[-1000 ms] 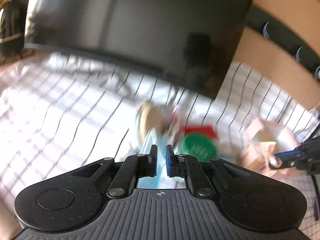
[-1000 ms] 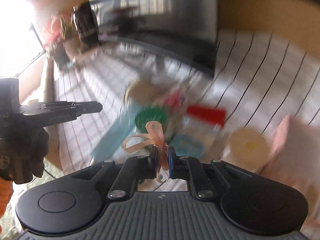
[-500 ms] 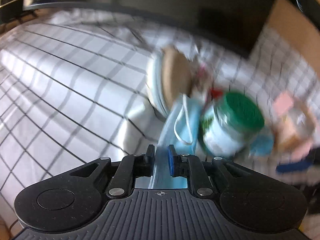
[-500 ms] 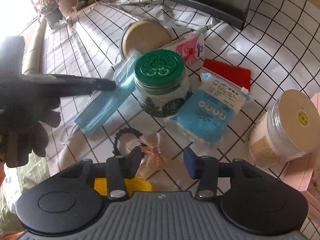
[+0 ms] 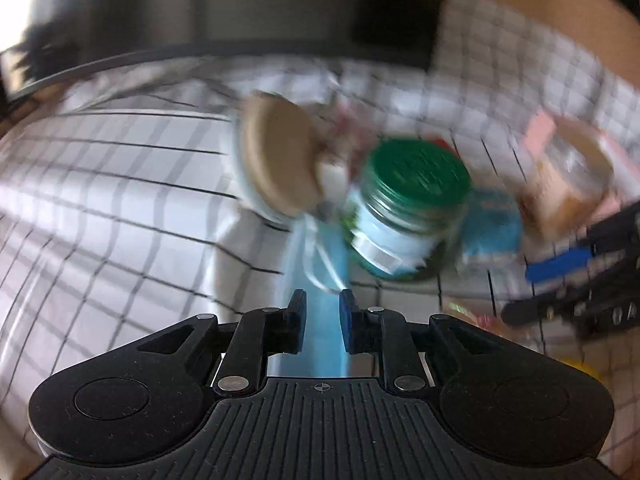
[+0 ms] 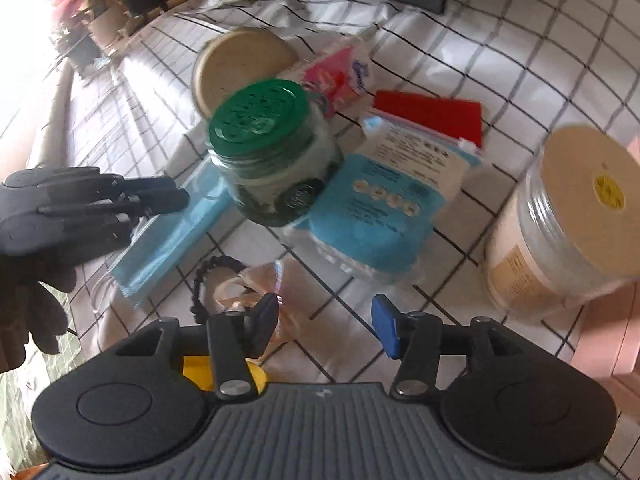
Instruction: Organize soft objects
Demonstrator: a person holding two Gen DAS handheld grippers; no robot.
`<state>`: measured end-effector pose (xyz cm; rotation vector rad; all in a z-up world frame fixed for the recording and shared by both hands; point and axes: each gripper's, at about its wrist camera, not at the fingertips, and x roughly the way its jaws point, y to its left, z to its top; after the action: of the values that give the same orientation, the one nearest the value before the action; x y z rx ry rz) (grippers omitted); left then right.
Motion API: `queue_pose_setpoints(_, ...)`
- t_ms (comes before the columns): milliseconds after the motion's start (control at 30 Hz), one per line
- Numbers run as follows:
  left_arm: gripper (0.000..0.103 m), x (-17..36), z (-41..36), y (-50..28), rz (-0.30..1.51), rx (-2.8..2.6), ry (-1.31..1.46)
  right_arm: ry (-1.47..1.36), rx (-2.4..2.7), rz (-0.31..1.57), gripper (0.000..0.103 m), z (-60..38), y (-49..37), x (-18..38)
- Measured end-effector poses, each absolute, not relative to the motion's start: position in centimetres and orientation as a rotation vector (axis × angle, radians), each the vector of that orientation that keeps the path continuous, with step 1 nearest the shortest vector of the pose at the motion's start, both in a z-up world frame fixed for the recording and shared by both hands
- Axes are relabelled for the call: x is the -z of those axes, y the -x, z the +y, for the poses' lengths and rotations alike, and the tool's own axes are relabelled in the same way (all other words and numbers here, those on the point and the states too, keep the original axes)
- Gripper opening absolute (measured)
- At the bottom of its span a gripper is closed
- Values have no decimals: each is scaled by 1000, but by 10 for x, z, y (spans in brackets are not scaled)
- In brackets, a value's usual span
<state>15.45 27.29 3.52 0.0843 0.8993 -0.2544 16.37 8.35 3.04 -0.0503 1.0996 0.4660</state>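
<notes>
A blue face mask (image 5: 322, 280) lies on the checked cloth next to a green-lidded jar (image 5: 404, 216); it also shows in the right wrist view (image 6: 172, 236). My left gripper (image 5: 322, 304) has its fingers slightly apart around the mask's near end, which runs between them. My right gripper (image 6: 324, 316) is wide open and empty, just above a pink ribbon bow (image 6: 260, 288) and a black hair tie (image 6: 208, 276) on the cloth. The left gripper also shows in the right wrist view (image 6: 120, 196), over the mask.
A tan-lidded tub (image 6: 240, 64), pink tissue pack (image 6: 340, 76), red pouch (image 6: 436, 116) and blue wipes pack (image 6: 384, 200) crowd around the green-lidded jar (image 6: 272, 160). A clear jar with a cream lid (image 6: 568, 216) stands right on a pink tray (image 6: 616, 336). A dark monitor (image 5: 240, 12) stands behind.
My right gripper opened and let the pink bow down onto the cloth, then opened wider. My left gripper came down to the cloth with the mask and its fingers parted slightly.
</notes>
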Motion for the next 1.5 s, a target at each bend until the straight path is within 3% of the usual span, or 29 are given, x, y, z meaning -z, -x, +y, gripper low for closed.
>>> queue_pose_setpoints(167,24,-18,252,-155,936,295,-213,12,-454,1140,53,78,-166,-21)
queue_pose_setpoints(233,24,-17,255,-159,944,298,-179,-4,-459,1140,61,77,-167,-20)
queue_pose_setpoints(333,45,-17,261,-159,953,347,-88,0,-462,1143,68,81,-167,-21)
queue_pose_setpoints(567,44,-23,271,-160,907,240,-163,-1,-478,1145,77,83,-168,-19)
queue_pose_setpoints(833,53,-16,285,-167,955,276,-46,3,-493,1142,83,87,-168,-18)
queue_pose_setpoints(1033,54,-15,273,-166,962,287,-135,0,-509,1142,92,90,-168,-16)
queue_pose_setpoints(1167,52,-14,278,-163,948,277,-101,-88,-501,1131,103,87,-169,-13)
queue_pose_setpoints(1233,49,-12,277,-159,922,268,-118,-95,-488,1132,103,88,-170,-13)
queue_pose_setpoints(1300,38,-12,277,-156,909,262,-106,-39,-501,1148,103,94,-171,-14)
queue_pose_setpoints(1333,22,-12,278,-155,903,256,-99,-18,-504,1155,103,96,-172,-14)
queue_pose_setpoints(1367,17,-12,280,-154,901,248,-78,0,-504,1161,103,99,-172,-14)
queue_pose_setpoints(1500,14,-10,295,-148,892,227,68,45,-508,1182,103,103,-171,-14)
